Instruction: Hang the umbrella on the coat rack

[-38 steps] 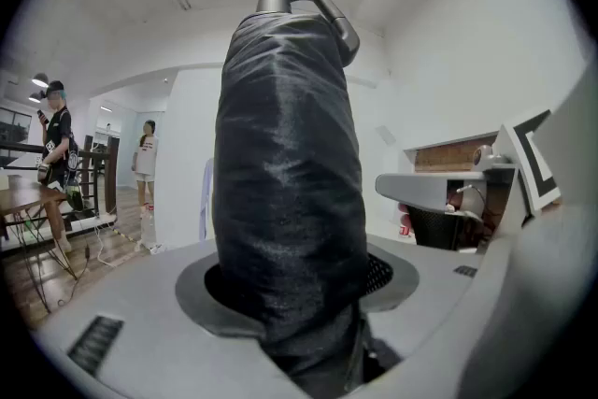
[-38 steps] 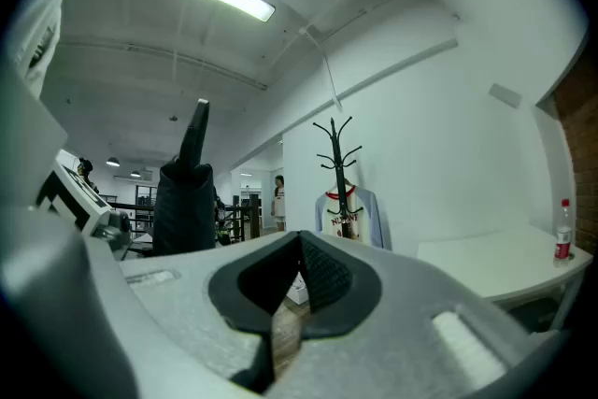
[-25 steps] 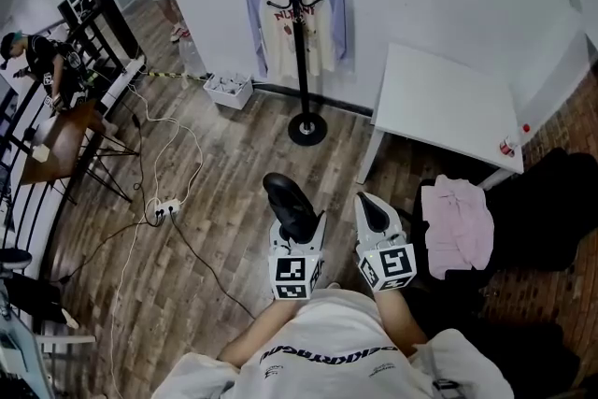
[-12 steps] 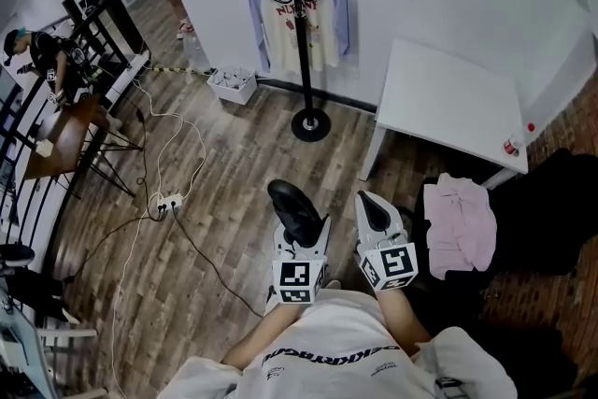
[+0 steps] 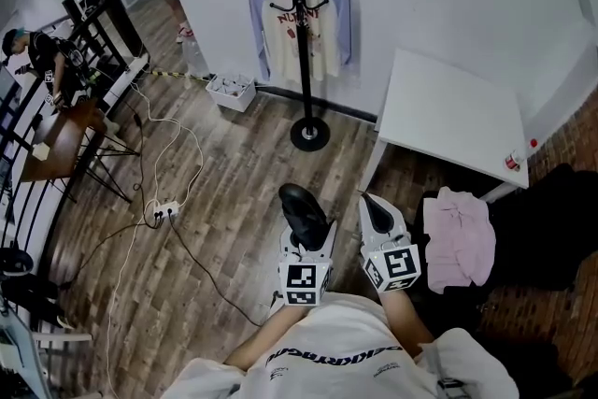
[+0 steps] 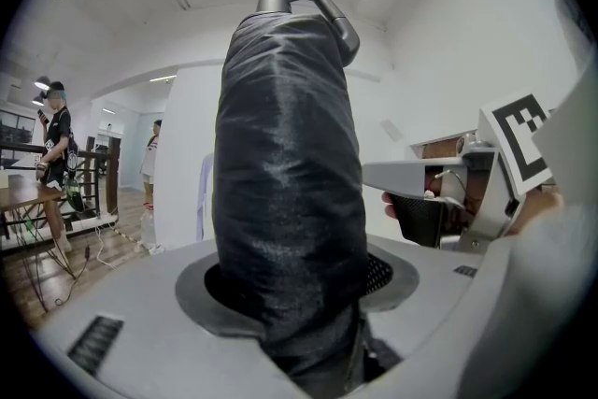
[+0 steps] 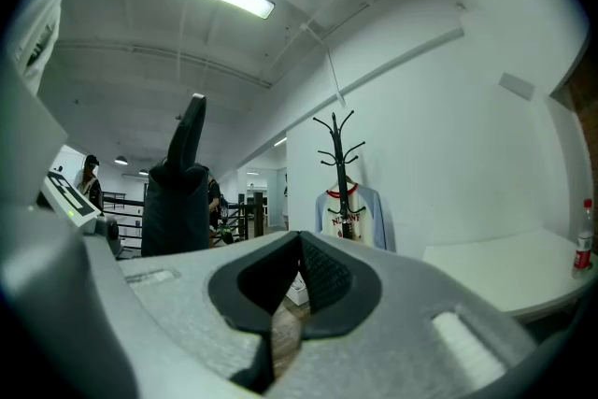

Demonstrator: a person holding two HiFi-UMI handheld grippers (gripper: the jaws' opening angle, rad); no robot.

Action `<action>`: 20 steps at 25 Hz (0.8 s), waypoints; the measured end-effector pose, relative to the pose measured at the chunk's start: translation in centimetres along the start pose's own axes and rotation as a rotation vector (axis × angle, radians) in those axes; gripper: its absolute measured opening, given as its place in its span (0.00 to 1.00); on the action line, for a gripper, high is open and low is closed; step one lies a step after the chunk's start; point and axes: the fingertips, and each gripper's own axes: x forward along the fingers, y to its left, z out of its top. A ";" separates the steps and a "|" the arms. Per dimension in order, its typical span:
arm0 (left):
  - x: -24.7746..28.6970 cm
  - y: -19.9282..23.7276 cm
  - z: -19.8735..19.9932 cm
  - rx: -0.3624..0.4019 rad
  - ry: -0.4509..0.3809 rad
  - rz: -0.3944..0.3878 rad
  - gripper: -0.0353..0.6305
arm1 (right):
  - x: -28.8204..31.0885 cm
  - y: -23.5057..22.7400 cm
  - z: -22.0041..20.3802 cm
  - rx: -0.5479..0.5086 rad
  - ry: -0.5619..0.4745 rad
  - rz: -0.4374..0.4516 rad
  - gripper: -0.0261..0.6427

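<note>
My left gripper [image 5: 306, 240] is clamped wide round the folded black umbrella [image 6: 285, 173]. It stands upright, handle on top. My right gripper [image 5: 377, 216] is closed on nothing. The coat rack [image 5: 305, 42] with a shirt [image 5: 322, 28] is ahead across the wood floor, with a white table [image 5: 453, 112] to its right.

Umbrella sleeve: the umbrella [image 6: 285, 182] filling the middle of your left gripper view wears black woven cloth, finely creased, with a soft sheen.
Umbrella handle [image 6: 322, 5]: smooth dark plastic, satin, at the top of that view.
Gripper shells: your left gripper [image 5: 306, 238] and right gripper [image 7: 294, 276] look like matt grey plastic, faintly grainy.
Pads [image 7: 325, 280]: black, rubbery, with a dotted texture.
Coat rack [image 5: 301, 61]: black and smooth, seemingly painted metal, upper middle of your head view.
Floor [image 5: 224, 192]: grey-brown wood-look planks, visible grain, low shine.
Table [image 5: 448, 112]: white, smooth, matt top, at right.
Garments: the raglan shirt [image 5: 322, 33] and pink garment [image 5: 456, 234] are soft matt cloth.
</note>
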 end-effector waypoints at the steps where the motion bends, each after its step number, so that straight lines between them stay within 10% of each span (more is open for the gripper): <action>1: 0.7 0.3 0.1 0.002 0.000 0.002 0.43 | 0.7 -0.3 0.0 0.000 0.001 0.002 0.03; 20: 21.6 11.6 6.7 -0.036 0.036 -0.016 0.43 | 22.3 -9.7 1.2 0.013 0.009 -0.038 0.04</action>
